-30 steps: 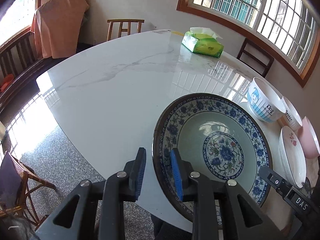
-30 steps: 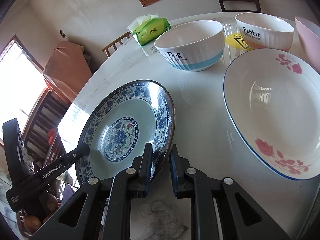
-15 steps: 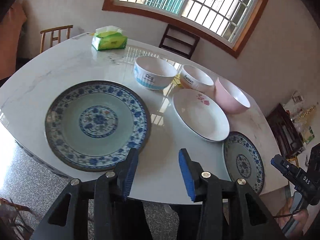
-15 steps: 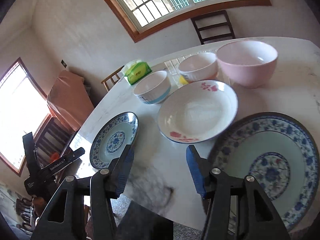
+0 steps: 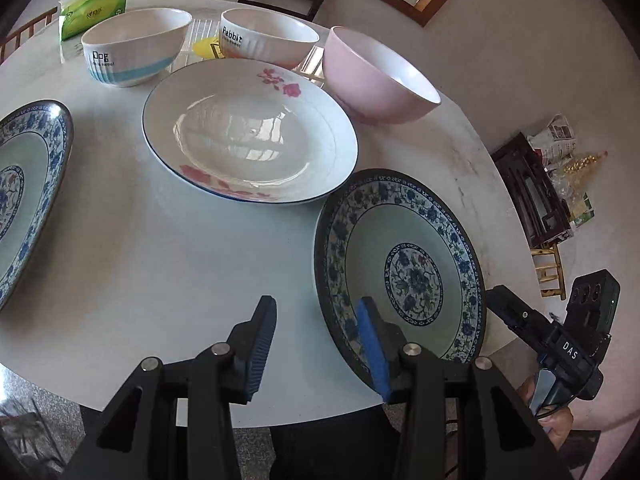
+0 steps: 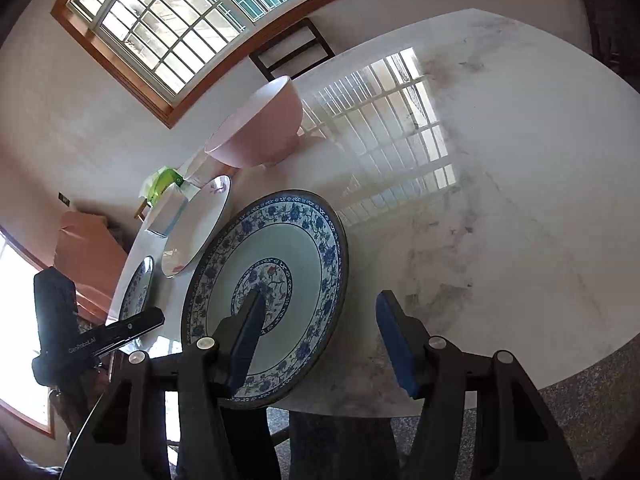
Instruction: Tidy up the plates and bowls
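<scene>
Jaws on our right gripper [image 6: 316, 334] stand wide apart and empty, straddling the right-hand rim of the blue-patterned plate [image 6: 280, 280] at the tabletop's [image 6: 500, 200] near edge; one finger hangs over the plate's centre, the other over bare marble. Our left gripper [image 5: 316, 346] is also spread and holds nothing, its right finger above the same plate's left rim [image 5: 400, 264], so both are about equally near. Beyond lie the white flowered dish [image 5: 248, 136], pink bowl [image 5: 376, 76], Dog bowl [image 5: 136, 50] and Rabbit bowl [image 5: 268, 38], all empty. A second blue plate [image 5: 28, 184] sits at the left edge.
</scene>
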A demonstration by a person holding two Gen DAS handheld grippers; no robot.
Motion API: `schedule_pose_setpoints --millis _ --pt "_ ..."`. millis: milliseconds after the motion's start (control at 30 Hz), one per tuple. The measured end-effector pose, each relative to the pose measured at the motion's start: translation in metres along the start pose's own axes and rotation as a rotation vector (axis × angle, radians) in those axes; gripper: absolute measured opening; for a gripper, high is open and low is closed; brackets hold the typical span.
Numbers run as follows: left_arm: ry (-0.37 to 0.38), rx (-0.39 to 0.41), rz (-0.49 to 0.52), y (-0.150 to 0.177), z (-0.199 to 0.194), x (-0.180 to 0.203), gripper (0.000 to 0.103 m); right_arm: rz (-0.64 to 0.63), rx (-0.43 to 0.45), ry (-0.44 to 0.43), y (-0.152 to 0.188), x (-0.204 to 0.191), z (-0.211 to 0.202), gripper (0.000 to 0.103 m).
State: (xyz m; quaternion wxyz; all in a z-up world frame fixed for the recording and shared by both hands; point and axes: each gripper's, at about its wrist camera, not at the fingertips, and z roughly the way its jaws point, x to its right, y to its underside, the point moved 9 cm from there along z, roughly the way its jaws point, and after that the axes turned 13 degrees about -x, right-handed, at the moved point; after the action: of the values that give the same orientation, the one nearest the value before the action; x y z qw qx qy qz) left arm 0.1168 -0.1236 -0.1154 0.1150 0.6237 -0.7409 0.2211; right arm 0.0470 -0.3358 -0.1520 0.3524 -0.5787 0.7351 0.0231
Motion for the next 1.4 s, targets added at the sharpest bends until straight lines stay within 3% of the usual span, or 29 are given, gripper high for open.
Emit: schedule_pose_setpoints --millis 67,333,367,400,500,567,633,1067,1400 --pt "0.02 -0.019 -0.027 -0.001 0.007 0.002 0.043 -0.016 -0.01 -0.011 -0.002 -0.002 0.006 0.056" --pt "-0.051 -0.037 -0.005 -0.002 0.016 0.007 0.043 -0.028 -0.065 -0.095 -0.007 -0.002 0.025 0.053" --pt "-0.065 -0.04 0.006 -0.002 0.018 0.009 0.04 -0.031 -0.068 -0.099 -0.007 -0.002 0.026 0.05" --pt "-0.081 -0.058 0.021 0.0 0.022 0.011 0.021 -0.032 -0.073 -0.105 -0.008 -0.002 0.027 0.049" --pt "-0.097 -0.047 0.025 -0.001 0.023 0.013 0.021 -0.028 -0.092 -0.116 -0.008 0.0 0.033 0.034" --pt "-0.097 -0.048 0.032 0.0 0.023 0.015 0.021 -0.041 -0.083 -0.065 -0.007 0.004 0.032 0.02" --pt "-0.099 -0.049 0.041 0.002 0.025 0.017 0.021 -0.041 -0.08 -0.061 -0.005 0.007 0.031 0.015" --pt "-0.091 0.003 0.124 0.029 0.012 0.032 0.021 0.001 -0.059 -0.08 0.033 0.014 0.006 0.014" --pt "-0.103 0.116 0.033 0.041 -0.042 -0.015 0.021 -0.084 -0.058 -0.105 0.05 -0.038 0.002 0.014"
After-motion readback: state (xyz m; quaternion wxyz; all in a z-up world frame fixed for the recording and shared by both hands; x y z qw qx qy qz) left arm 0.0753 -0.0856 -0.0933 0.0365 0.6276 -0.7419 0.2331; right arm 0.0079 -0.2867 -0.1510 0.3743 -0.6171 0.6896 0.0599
